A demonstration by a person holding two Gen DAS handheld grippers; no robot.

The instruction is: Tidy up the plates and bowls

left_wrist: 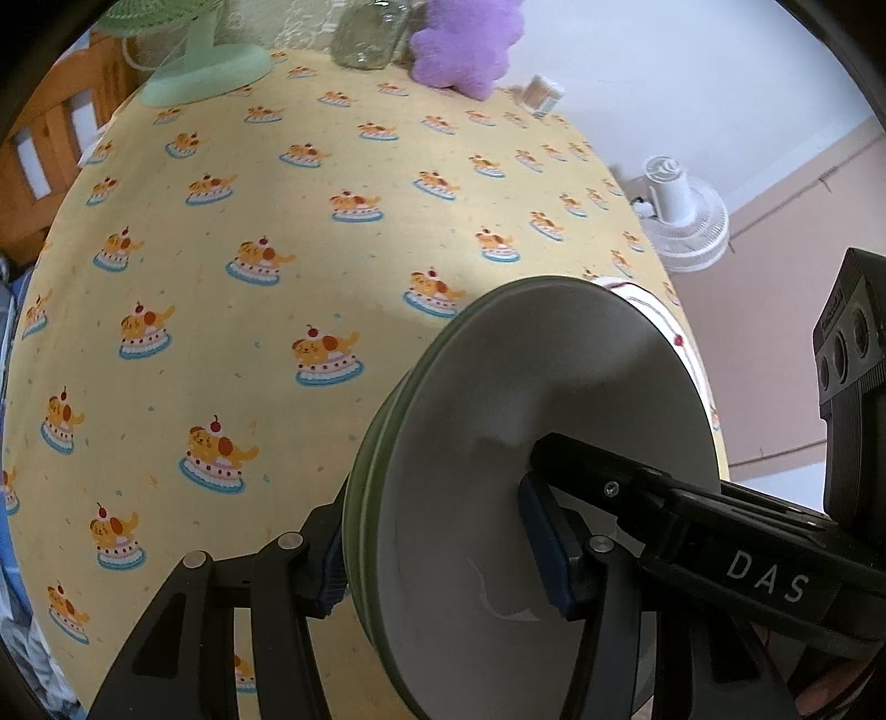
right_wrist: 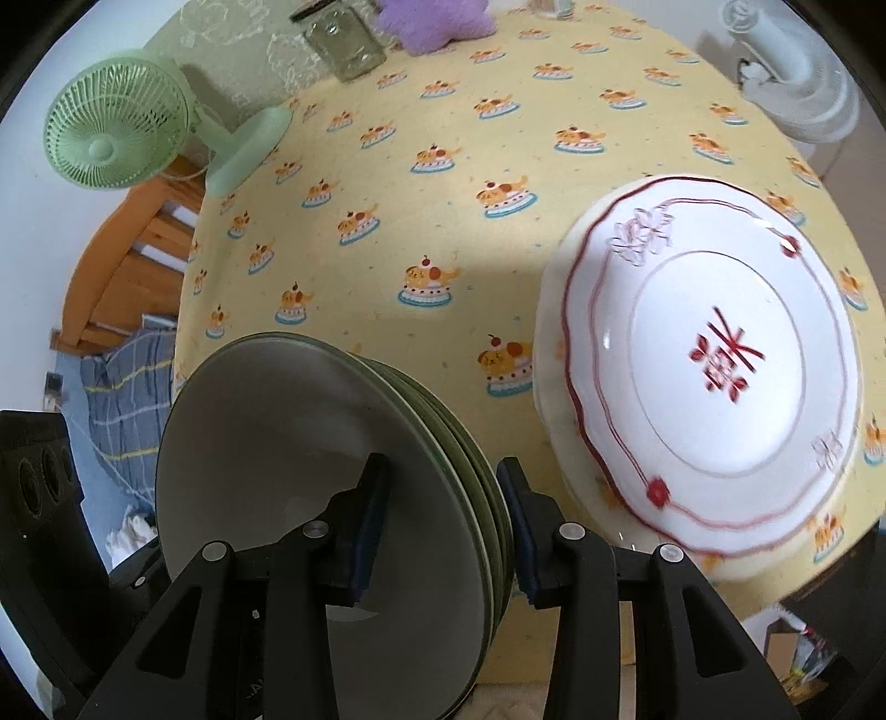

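Note:
A stack of green-rimmed bowls with pale grey insides (left_wrist: 515, 421) is held tilted on edge above the yellow tablecloth. My left gripper (left_wrist: 437, 554) is shut on the stack's rim, one finger outside, one inside. My right gripper (right_wrist: 440, 531) is shut on the same stack (right_wrist: 310, 443) from the other side, its fingers straddling the rims. A white plate with red trim and a red character (right_wrist: 714, 360) lies on the table to the right of the stack; its edge shows behind the bowls in the left wrist view (left_wrist: 653, 310).
The round table has a yellow cake-pattern cloth (left_wrist: 277, 249). At its far edge stand a green desk fan (right_wrist: 116, 133), a glass jar (right_wrist: 343, 44) and a purple plush (right_wrist: 437, 22). A white floor fan (left_wrist: 686, 216) stands beyond the table's right edge.

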